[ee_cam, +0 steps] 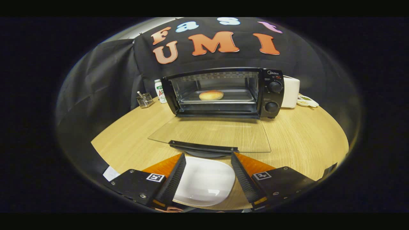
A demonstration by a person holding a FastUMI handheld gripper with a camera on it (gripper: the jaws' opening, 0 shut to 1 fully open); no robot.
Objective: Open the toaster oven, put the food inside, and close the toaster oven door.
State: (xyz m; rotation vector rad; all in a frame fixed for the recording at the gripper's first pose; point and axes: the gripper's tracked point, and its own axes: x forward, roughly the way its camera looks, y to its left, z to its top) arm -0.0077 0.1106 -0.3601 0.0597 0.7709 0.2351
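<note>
The black toaster oven (223, 92) stands at the back of the round wooden table (303, 140). Its glass door (211, 134) is folded down flat toward me, with the dark handle (204, 147) at its near edge. A round bread bun (211, 95) lies on the metal tray (236, 95) inside the oven. My gripper (207, 155) is open, its fingertips just short of the door handle, nothing held. A white, empty dish (204, 185) lies on the table below, between the fingers.
Left of the oven stand a small wire holder (145, 100) and a white bottle (159, 91). To its right are a white appliance (290, 92) and a small plate (307, 101). A white paper (111, 173) lies at the table's near left edge.
</note>
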